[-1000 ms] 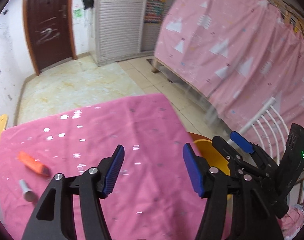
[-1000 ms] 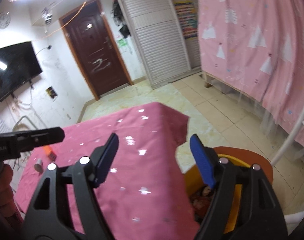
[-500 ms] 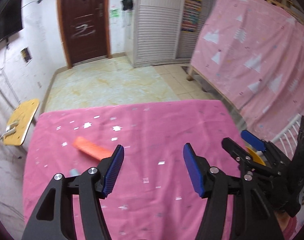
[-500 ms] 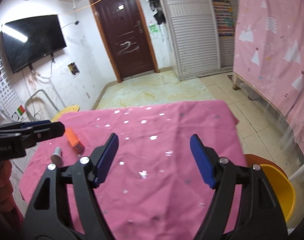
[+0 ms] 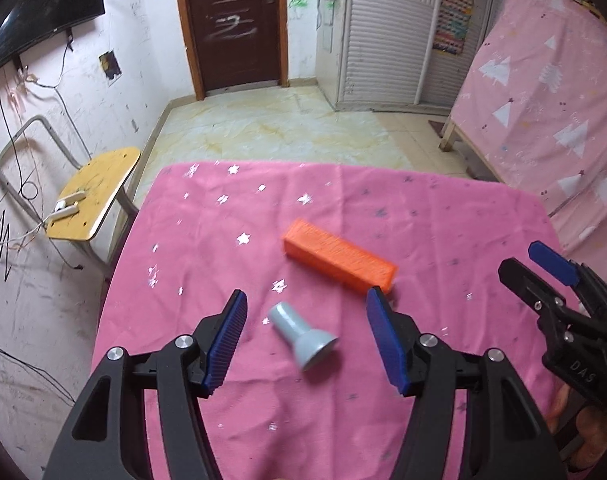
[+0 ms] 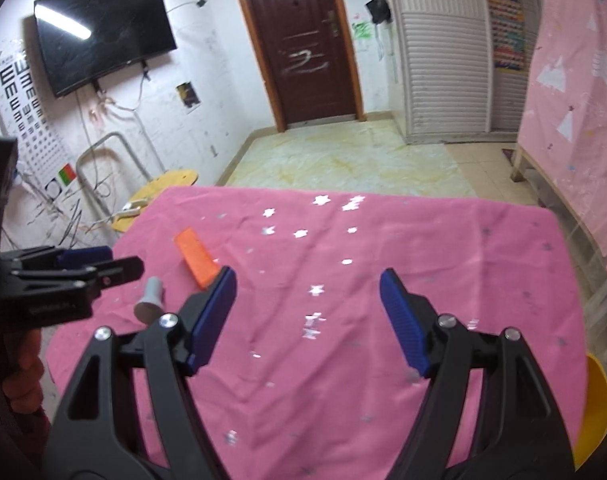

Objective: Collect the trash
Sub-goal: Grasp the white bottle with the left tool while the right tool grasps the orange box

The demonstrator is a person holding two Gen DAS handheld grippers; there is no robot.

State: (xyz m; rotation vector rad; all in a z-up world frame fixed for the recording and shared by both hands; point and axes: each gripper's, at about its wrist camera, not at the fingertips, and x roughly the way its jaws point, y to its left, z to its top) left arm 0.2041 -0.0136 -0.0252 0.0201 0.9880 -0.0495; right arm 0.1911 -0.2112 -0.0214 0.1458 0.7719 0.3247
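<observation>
**Both grippers over the pink table, nothing held**

Left wrist view: the left gripper (image 5: 305, 334) has its fingers spread, empty, above a grey plug (image 5: 301, 334) lying on the pink tablecloth (image 5: 443, 232); an orange block (image 5: 337, 261) lies just beyond.

Right wrist view: the right gripper (image 6: 307, 316) is spread and empty over bare cloth; a yellow bin (image 6: 593, 408) sits at the table's right edge.
</observation>
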